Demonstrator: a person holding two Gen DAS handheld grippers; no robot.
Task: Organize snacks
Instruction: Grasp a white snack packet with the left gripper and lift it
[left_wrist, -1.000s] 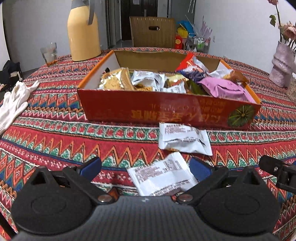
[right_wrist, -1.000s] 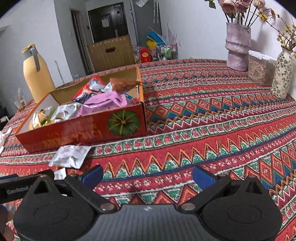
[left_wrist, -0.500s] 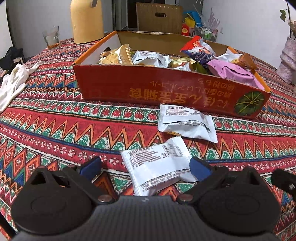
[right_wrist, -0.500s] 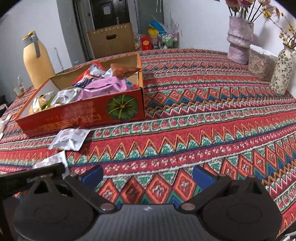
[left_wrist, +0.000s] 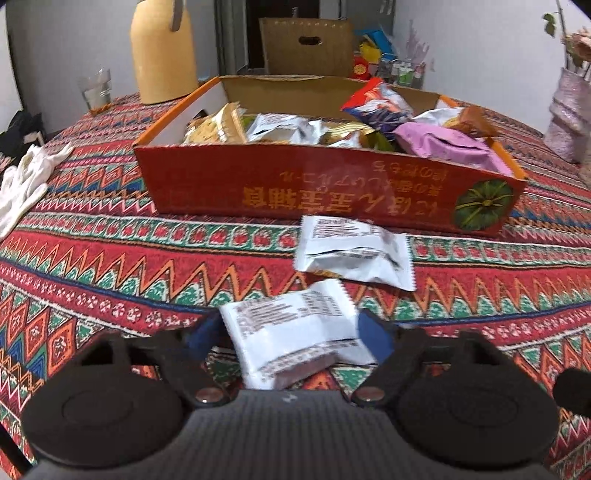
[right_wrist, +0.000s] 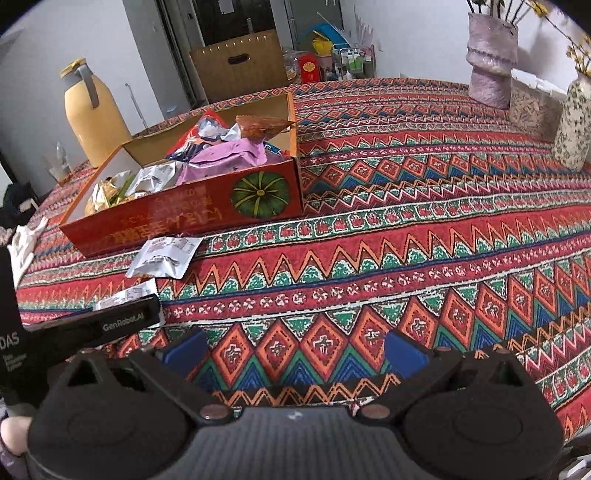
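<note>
1. Since the earlier frame the left gripper (left_wrist: 286, 338) has narrowed around the near white packet (left_wrist: 295, 332); its jaws are closing, the packet between them, pads at its edges though firm contact is unclear.
2. The packet lies on the tablecloth (left_wrist: 110, 258), near a second packet (left_wrist: 354, 254) before the snack box (left_wrist: 332, 188).
3. It looks light, crinkly, slippery; pinch across the padded middle, gently.
4. The right gripper (right_wrist: 295, 352) is wide open, empty.

Right tool (right_wrist: 291, 350) wide open over tablecloth (right_wrist: 406, 240); snack box (right_wrist: 184, 214) far left.
</note>
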